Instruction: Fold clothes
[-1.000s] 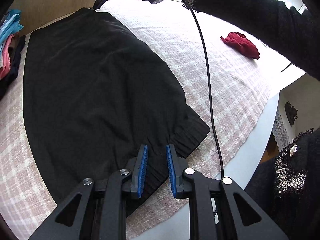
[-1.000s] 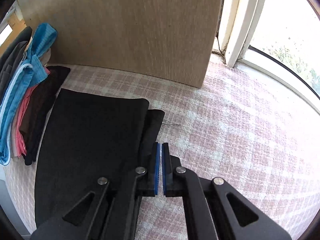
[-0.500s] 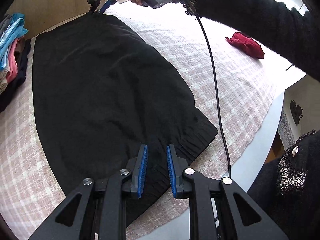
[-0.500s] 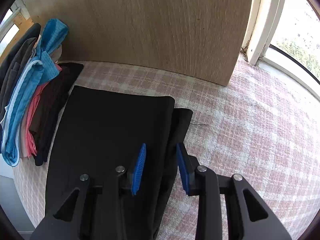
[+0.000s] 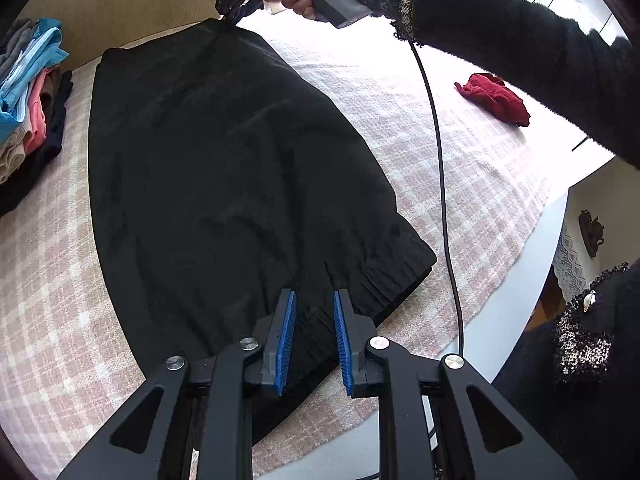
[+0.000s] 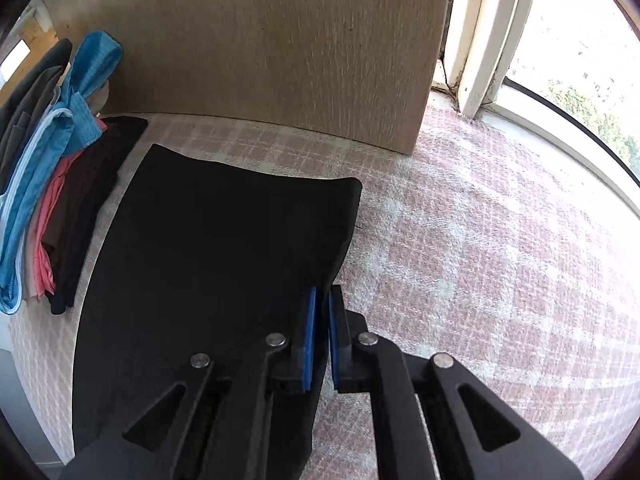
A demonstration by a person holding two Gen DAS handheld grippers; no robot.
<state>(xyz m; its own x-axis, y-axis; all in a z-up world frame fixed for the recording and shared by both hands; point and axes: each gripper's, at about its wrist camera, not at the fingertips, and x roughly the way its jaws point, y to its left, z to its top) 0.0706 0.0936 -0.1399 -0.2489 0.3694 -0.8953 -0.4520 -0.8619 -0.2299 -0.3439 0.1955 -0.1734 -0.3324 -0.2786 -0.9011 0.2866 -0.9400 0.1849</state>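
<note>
Black trousers (image 5: 224, 184) lie flat along the checked tablecloth (image 5: 460, 184). Left gripper (image 5: 314, 340) hovers released, fingers straddling the waistband near the table's edge. Right gripper (image 6: 322, 336) pinches the far hem's side edge.

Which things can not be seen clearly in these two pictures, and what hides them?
- Right wrist view: whether the right gripper pinches the black garment edge; the narrow gap between its pads is in shadow.
- Left wrist view: the waistband under the left gripper, covered by its fingers.
- Both views: the folded clothes pile, cut by the fisheye rim.
- Left wrist view: the red cloth, too crumpled to identify.
</note>
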